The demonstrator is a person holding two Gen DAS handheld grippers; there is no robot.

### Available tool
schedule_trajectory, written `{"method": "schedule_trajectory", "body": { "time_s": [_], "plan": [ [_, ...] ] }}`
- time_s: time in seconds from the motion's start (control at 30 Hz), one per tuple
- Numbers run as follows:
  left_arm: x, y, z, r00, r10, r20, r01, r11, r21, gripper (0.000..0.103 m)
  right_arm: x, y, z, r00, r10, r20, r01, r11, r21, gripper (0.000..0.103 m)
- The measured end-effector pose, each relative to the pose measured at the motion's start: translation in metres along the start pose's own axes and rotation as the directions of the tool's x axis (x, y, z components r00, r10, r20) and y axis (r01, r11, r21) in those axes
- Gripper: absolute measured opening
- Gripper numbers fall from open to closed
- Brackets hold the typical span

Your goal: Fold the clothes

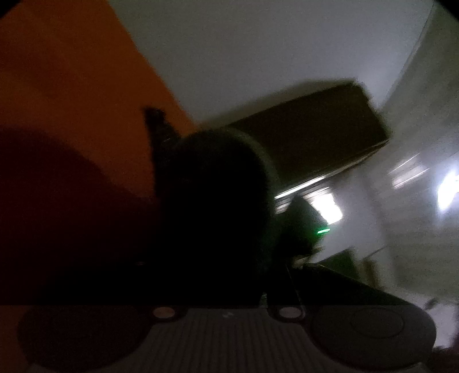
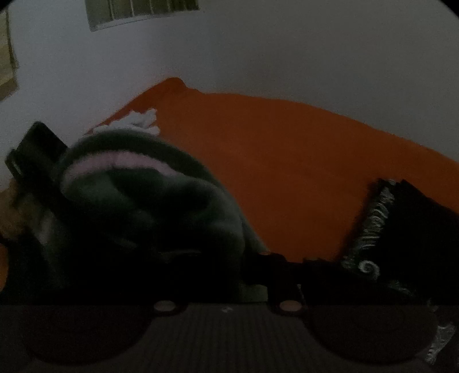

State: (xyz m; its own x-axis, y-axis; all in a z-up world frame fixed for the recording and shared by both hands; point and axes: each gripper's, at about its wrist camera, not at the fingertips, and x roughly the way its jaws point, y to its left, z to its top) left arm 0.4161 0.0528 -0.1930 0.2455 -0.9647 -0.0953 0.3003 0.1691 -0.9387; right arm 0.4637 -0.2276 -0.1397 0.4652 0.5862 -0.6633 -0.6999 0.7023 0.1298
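Ahead of your right gripper a bunched garment [image 2: 149,195] fills the near left, lying on the bed sheet [image 2: 287,160]; a patterned cloth [image 2: 370,229] lies on the sheet to your right; the wall [image 2: 287,51] rises behind, a vent [image 2: 140,11] high on it.

Pretty dark shot: a dark green fuzzy garment [image 2: 143,200] with a pale stripe bunches on the orange bed [image 2: 287,160], patterned black cloth [image 2: 381,229] right of it.
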Motion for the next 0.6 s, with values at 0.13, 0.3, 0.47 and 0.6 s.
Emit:
{"method": "schedule_trajectory", "body": {
  "time_s": [0.13, 0.3, 0.47, 0.6],
  "plan": [
    [-0.008, 0.023, 0.003, 0.997, -0.041, 0.069, 0.051, 0.987, -0.151, 0.068, 0.021, 0.008, -0.011, 0.989, -0.139, -0.058, 0.134, 0.987, -0.088, 0.059],
    [-0.013, 0.026, -0.002, 0.980, 0.167, 0.103, -0.150, 0.976, -0.160, 0.079, 0.030, 0.017, -0.027, 0.978, -0.191, -0.080, 0.185, 0.980, -0.073, 0.063],
    [-0.033, -0.001, 0.008, 0.902, 0.359, 0.240, -0.325, 0.930, -0.172, 0.097, 0.003, 0.033, -0.026, 0.976, -0.204, 0.072, 0.205, 0.979, -0.011, 0.064],
    [-0.024, -0.028, 0.021, 0.824, 0.513, 0.241, -0.486, 0.858, -0.164, 0.097, 0.004, 0.043, -0.018, 0.979, -0.129, 0.158, 0.111, 0.987, 0.118, 0.082]
  ]
}}
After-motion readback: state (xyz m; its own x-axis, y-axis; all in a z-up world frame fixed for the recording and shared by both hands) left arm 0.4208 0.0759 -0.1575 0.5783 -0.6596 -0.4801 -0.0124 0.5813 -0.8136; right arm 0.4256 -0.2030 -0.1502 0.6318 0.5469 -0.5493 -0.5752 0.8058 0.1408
